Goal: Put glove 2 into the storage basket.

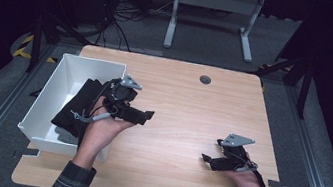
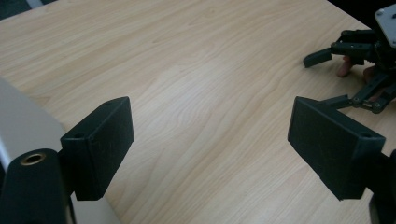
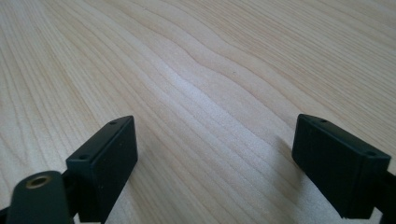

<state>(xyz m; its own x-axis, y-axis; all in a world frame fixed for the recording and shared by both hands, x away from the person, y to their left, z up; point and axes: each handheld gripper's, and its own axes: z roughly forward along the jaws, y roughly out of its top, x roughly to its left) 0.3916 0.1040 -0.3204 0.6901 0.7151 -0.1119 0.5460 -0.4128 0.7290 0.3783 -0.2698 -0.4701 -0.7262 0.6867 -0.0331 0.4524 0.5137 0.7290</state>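
Lower right of the high view, the right hand-held gripper (image 1: 208, 159) rests on the worktop (image 1: 187, 112), released and empty. Left of centre, the left hand-held gripper (image 1: 146, 116) is also released, just right of the white bin (image 1: 47, 100) holding black cloth (image 1: 76, 104).

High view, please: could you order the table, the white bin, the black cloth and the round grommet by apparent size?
1. table
2. white bin
3. black cloth, partly hidden by the left hand
4. grommet
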